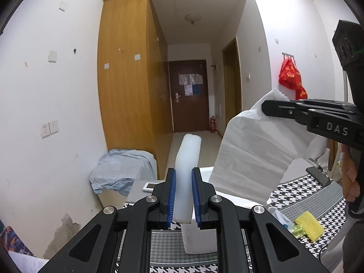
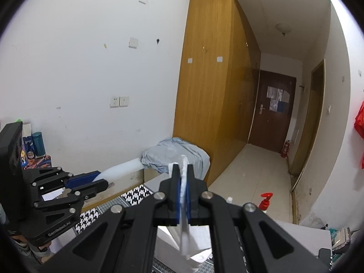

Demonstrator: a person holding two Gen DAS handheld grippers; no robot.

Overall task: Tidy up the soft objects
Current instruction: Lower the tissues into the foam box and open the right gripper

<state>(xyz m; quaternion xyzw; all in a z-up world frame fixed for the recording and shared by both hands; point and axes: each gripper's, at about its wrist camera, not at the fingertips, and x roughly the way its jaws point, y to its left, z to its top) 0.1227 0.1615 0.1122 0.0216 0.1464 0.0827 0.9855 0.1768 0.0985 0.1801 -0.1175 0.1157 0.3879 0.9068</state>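
You are mid-carry: the left gripper [image 1: 183, 195] fingers clamp a white foam strip [image 1: 186, 163] that projects ahead of the fingertips, and the right gripper [image 2: 182, 190] fingers pinch a limp white paper sheet [image 1: 250, 150] drooping below them. Next, choose a placement spot and lower both items; the sheet folds easily.

Setting: a lived-in room of a home or dormitory. Evidence: tall wooden wardrobe [image 2: 211, 86] along a white wall; tiled corridor floor [image 2: 254, 173] running to a dark brown entrance door [image 1: 188, 95] with papers stuck on it; red fire extinguisher [image 1: 212, 124] beside that door; crumpled pale-blue bedding [image 1: 122, 170]; houndstooth-patterned cover [image 1: 302, 188]; red bags [image 1: 292, 79] on wall hooks; wall sockets [image 2: 119, 101]; ceiling lamp [image 1: 193, 18].
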